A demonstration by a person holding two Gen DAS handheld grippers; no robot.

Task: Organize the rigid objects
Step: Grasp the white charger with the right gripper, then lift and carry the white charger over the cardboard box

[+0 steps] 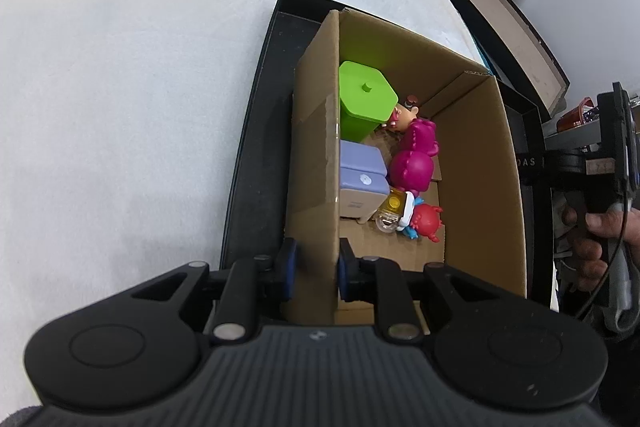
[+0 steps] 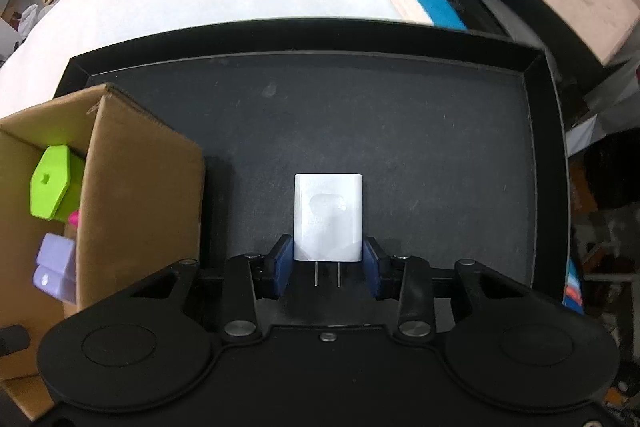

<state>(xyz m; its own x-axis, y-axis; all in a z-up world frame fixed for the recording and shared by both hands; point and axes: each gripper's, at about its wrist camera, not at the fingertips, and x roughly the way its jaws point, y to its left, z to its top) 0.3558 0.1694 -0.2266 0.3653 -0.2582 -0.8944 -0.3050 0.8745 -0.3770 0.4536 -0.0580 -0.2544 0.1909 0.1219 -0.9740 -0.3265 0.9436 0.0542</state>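
Inside the cardboard box point(image 1: 476, 163), the toys are partly hidden: a green hexagonal container point(image 1: 366, 103), a lilac block point(image 1: 362, 179), magenta figures point(image 1: 414, 157) and a red figure point(image 1: 428, 221) overlap, and the small figure behind the green container is hard to make out. The box stands in a black tray point(image 2: 360, 115) on a white cloth point(image 1: 120, 87). The left gripper point(image 1: 316, 269) is clamped on the box's near-left wall. The right gripper point(image 2: 328, 267) is closed on a white plug adapter point(image 2: 328, 217), prongs toward the camera, over the tray floor beside the box. Both gripper bodies block the lower view.
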